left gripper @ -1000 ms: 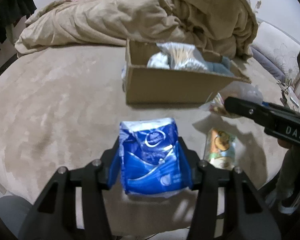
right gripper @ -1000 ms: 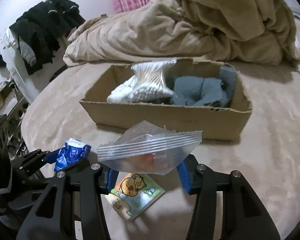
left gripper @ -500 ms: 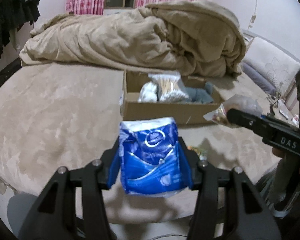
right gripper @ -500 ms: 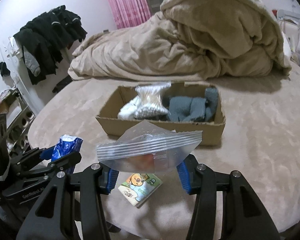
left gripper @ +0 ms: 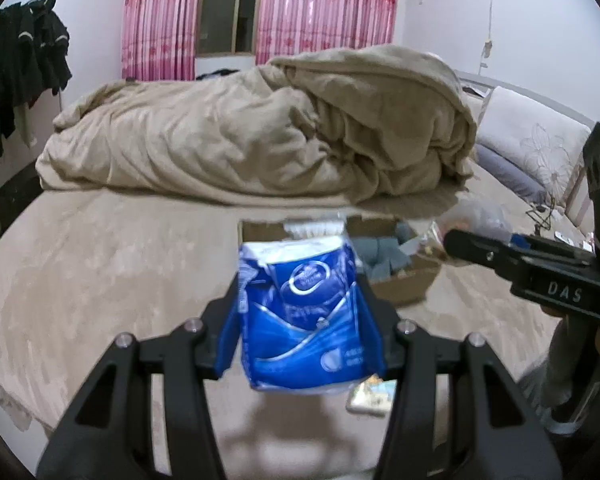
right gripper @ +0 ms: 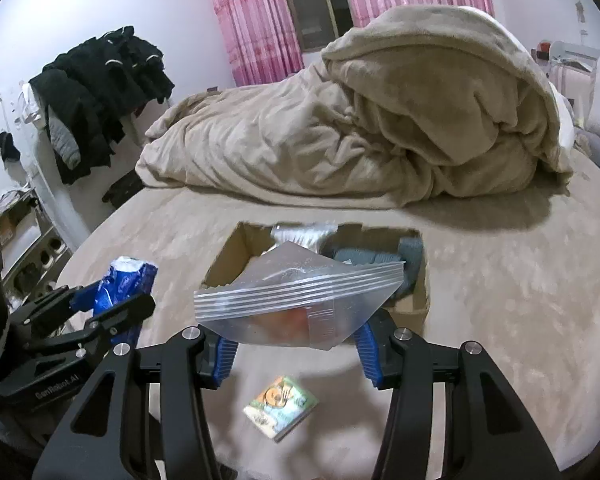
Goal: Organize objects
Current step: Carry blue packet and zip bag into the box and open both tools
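My left gripper (left gripper: 304, 320) is shut on a blue tissue pack (left gripper: 300, 320) and holds it high above the bed. It also shows in the right wrist view (right gripper: 120, 292). My right gripper (right gripper: 296, 332) is shut on a clear zip bag (right gripper: 296, 300) with something orange inside, held above the bed. An open cardboard box (right gripper: 416, 312) lies beyond both, holding grey cloth (right gripper: 368, 258) and a bag of cotton swabs (right gripper: 300, 234). A small green and orange packet (right gripper: 280, 406) lies on the bed below my right gripper.
A crumpled beige blanket (right gripper: 360, 132) is heaped behind the box. Dark clothes (right gripper: 100, 92) hang at the left wall. Pillows (left gripper: 532, 148) lie at the right. The bed edge is close below both grippers.
Both grippers have risen and pulled back from the box, each still holding its item. The box and packet now look smaller and farther away.
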### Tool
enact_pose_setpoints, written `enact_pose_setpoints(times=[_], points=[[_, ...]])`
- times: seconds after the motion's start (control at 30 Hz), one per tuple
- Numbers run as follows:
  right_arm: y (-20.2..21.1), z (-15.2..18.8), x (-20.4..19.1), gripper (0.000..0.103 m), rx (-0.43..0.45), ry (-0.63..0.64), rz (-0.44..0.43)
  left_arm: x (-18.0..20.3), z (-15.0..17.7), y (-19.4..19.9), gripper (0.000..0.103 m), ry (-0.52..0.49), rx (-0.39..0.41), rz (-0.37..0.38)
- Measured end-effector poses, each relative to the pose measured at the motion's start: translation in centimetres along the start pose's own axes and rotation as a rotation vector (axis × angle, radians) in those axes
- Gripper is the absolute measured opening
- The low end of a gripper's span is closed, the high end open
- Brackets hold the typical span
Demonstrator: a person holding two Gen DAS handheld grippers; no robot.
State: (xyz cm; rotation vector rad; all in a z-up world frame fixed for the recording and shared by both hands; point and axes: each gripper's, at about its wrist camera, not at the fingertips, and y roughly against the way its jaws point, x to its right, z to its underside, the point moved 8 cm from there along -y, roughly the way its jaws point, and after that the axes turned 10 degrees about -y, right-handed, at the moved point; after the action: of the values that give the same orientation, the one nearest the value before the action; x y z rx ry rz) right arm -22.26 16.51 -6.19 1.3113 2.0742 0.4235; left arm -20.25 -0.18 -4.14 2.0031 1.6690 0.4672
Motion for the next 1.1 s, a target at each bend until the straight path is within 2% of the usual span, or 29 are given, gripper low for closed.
enact_pose_setpoints(times=[0.27, 0.47, 0.67, 1.1], points=[[-0.9, -3.7, 0.9, 0.053, 0.050, 0.011, 0.025, -1.3, -2.7, -2.6, 0.052, -0.007, 0.017, -0.007], [-3.9, -4.7, 1.7, 0.053, 0.017, 0.021, 0.039, -1.9, -2.9, -6.0, 0.052, 0.015, -0.013, 0.005], [-7.1, -4.4, 3.0, 0.053, -0.023, 0.006, 0.054, -2.6, -2.3, -9.4, 0.052, 0.020, -0.049, 0.000], [-12.3, -0.8, 5.6, 0.053, -0.118, -0.021, 0.088, -2.9, 0.7, -15.3, 0.052, 0.010, -0.147, 0.010]])
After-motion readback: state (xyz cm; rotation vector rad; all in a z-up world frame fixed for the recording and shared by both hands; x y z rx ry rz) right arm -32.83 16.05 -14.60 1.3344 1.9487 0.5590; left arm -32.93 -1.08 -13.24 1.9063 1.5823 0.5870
